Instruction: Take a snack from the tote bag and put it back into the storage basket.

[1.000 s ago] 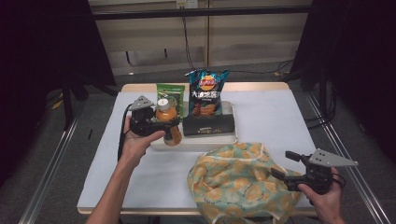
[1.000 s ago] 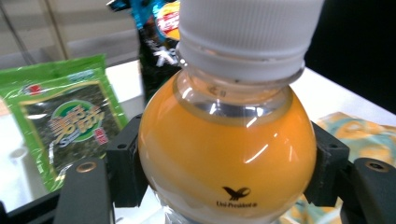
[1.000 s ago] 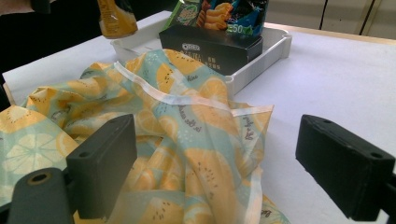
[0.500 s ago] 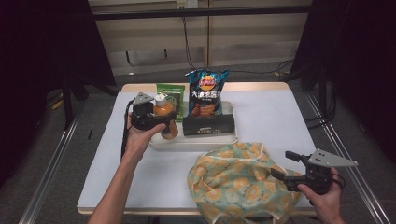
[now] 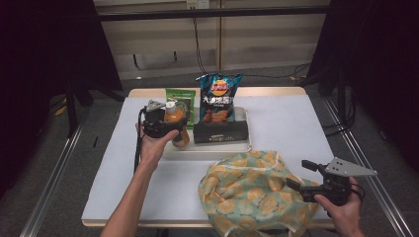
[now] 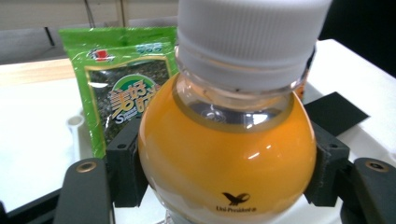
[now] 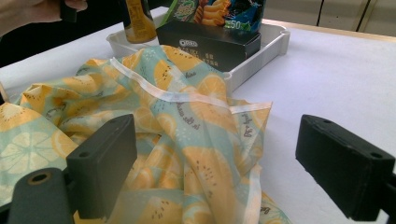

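White-covered table (image 5: 296, 123), white tray (image 5: 207, 150) at centre. Left gripper (image 5: 165, 121) clamps orange juice bottle (image 5: 177, 126) at shoulder, bottle axis upright, over tray's left end. Right gripper (image 5: 301, 177): jaws spread, empty, beside fruit-print cloth bag (image 5: 247, 192).

Bottle (image 5: 176, 126) in tray (image 5: 207, 150), left of box (image 5: 220, 132)

High overview; two close, tray-facing (image 5: 207, 150) gripper views

"Uni-President" on the orange bottle (image 6: 224, 158); "OREO" on the black box (image 7: 210, 44).
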Demonstrator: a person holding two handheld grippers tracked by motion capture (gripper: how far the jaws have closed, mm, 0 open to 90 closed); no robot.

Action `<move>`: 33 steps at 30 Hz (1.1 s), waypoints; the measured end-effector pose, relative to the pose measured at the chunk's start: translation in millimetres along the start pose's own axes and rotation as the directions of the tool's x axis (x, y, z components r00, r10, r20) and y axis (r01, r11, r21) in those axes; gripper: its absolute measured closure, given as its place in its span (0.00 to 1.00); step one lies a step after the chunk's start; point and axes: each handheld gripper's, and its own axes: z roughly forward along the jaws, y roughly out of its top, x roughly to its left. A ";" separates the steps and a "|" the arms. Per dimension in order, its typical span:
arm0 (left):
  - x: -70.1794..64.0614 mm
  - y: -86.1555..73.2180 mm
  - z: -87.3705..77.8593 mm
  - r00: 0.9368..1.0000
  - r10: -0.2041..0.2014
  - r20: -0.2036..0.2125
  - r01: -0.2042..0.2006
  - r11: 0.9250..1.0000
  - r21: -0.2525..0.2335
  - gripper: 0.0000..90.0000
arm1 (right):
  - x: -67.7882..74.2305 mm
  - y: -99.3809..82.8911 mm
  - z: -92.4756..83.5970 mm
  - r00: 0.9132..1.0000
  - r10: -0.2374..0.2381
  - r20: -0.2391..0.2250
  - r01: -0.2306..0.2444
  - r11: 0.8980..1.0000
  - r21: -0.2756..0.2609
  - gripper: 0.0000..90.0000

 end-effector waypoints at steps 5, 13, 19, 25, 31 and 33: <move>4.5 -4.5 4.7 1.000 0.000 -0.021 0.000 1.000 0.014 0.34 | -0.6 -0.3 0.6 1.000 -0.003 0.001 0.003 1.000 0.000 0.14; 6.6 -8.1 13.3 0.999 0.002 -0.053 -0.001 1.000 0.021 0.34 | -0.6 -0.6 1.5 1.000 -0.003 0.000 0.003 1.000 0.004 0.14; 6.1 -12.3 16.2 0.998 0.001 -0.070 -0.001 1.000 0.003 0.34 | -0.1 -0.8 1.8 1.000 0.002 -0.002 -0.002 1.000 0.004 0.14; 6.0 -14.4 14.2 0.998 -0.006 -0.062 0.006 1.000 0.002 0.34 | -0.2 -0.7 2.0 1.000 -0.002 -0.005 0.002 1.000 0.006 0.14; -5.3 -16.9 16.0 0.995 0.027 -0.098 -0.027 1.000 0.000 0.34 | 0.6 -0.7 3.0 1.000 -0.001 -0.009 0.001 1.000 0.008 0.14; -3.8 -16.7 15.5 0.995 0.010 -0.101 -0.010 1.000 -0.001 0.34 | 0.6 -0.5 2.5 1.000 -0.003 -0.007 0.003 1.000 0.006 0.14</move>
